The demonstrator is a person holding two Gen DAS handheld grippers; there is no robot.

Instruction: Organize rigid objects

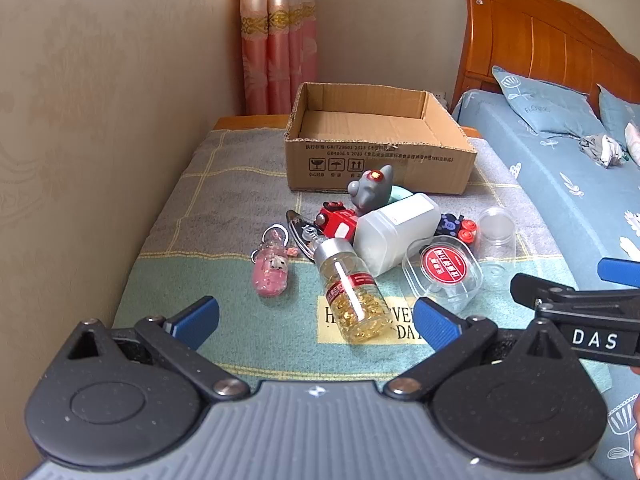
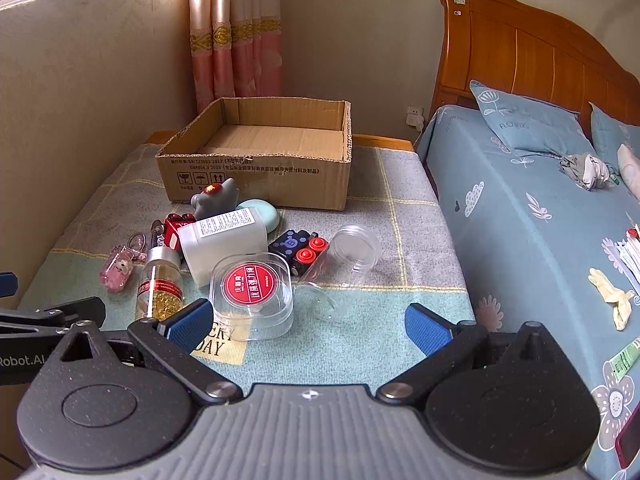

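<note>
An open cardboard box (image 1: 380, 152) (image 2: 256, 168) stands at the back of the cloth-covered table. In front of it lies a pile: a capsule bottle (image 1: 352, 288) (image 2: 160, 284), a white plastic bottle (image 1: 396, 232) (image 2: 224, 240), a clear case with a red spool (image 1: 444, 268) (image 2: 252, 292), a clear jar (image 1: 496, 228) (image 2: 352, 252), a pink keychain (image 1: 272, 268) (image 2: 118, 268), a grey toy (image 1: 368, 190) (image 2: 214, 198), a red toy car (image 1: 336, 220) and a dark block with red buttons (image 2: 300, 250). My left gripper (image 1: 316, 320) is open and empty, just short of the capsule bottle. My right gripper (image 2: 308, 324) is open and empty, near the clear case.
A wall runs along the left of the table (image 1: 224, 216). A bed with blue sheets (image 2: 540, 220) and a wooden headboard stands to the right, with small items on it. A pink curtain (image 1: 276, 40) hangs behind the box. A teal soap-shaped thing (image 2: 260, 210) lies by the box.
</note>
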